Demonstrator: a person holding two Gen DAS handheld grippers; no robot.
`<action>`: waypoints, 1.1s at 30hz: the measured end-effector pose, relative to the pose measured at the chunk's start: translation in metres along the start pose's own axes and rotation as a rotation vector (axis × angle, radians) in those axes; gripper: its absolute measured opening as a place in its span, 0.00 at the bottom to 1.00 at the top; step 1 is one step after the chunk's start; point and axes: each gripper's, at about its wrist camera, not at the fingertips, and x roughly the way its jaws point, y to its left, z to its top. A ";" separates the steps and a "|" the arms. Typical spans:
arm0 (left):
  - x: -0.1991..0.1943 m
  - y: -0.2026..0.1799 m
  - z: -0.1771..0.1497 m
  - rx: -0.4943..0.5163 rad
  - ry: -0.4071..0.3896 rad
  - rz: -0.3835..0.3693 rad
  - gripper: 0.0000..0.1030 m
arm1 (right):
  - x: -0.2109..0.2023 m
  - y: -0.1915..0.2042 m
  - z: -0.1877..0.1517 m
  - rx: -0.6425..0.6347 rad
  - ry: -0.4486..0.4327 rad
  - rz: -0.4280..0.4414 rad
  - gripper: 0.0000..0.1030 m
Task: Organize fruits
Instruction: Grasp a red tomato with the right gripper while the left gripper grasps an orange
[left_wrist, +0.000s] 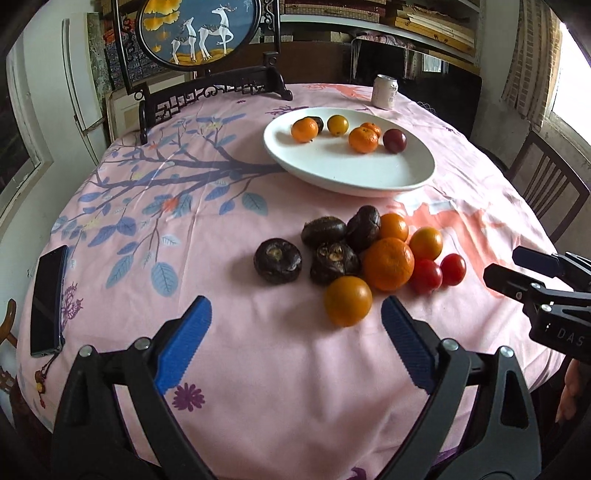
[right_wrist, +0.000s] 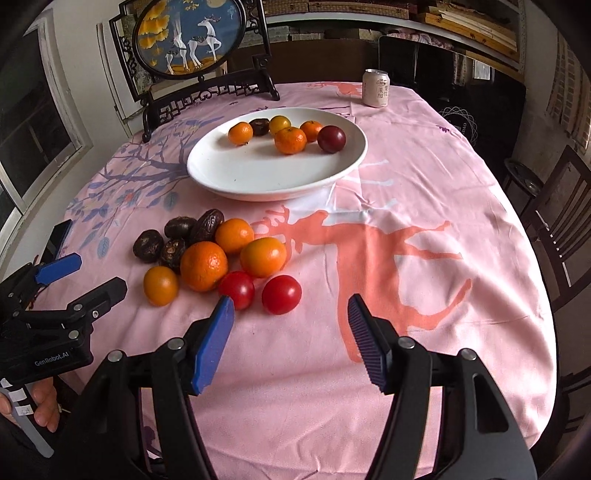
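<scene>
A white oval plate (left_wrist: 332, 173) (right_wrist: 236, 177) sits mid-table and holds several small fruits: oranges, a yellow one, a dark one and a purple plum (right_wrist: 331, 138). In front of it a loose pile lies on the cloth: several dark brown water chestnuts (left_wrist: 277, 260), a big orange (left_wrist: 388, 264) (right_wrist: 204, 266), smaller orange fruits (left_wrist: 347, 301) and two red tomatoes (right_wrist: 281, 294) (left_wrist: 453, 269). My left gripper (left_wrist: 295, 314) is open and empty, just short of the pile. My right gripper (right_wrist: 291, 308) is open and empty, close before the tomatoes.
A pink patterned tablecloth (right_wrist: 424, 280) covers the round table. A drink can (left_wrist: 385, 91) (right_wrist: 376, 88) stands at the far edge. A framed deer screen (left_wrist: 199, 33) stands at the back left. A dark phone (left_wrist: 48, 299) lies at the left edge. A wooden chair (right_wrist: 557, 221) stands to the right.
</scene>
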 end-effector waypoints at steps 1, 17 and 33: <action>0.002 -0.001 -0.003 0.006 0.007 -0.001 0.92 | 0.004 0.001 -0.002 -0.010 0.007 -0.006 0.63; 0.023 0.001 -0.006 -0.024 0.078 -0.022 0.92 | 0.057 -0.001 0.005 -0.017 0.048 0.052 0.36; 0.043 -0.023 0.001 -0.007 0.103 -0.050 0.65 | 0.016 -0.022 -0.005 0.042 -0.023 0.055 0.30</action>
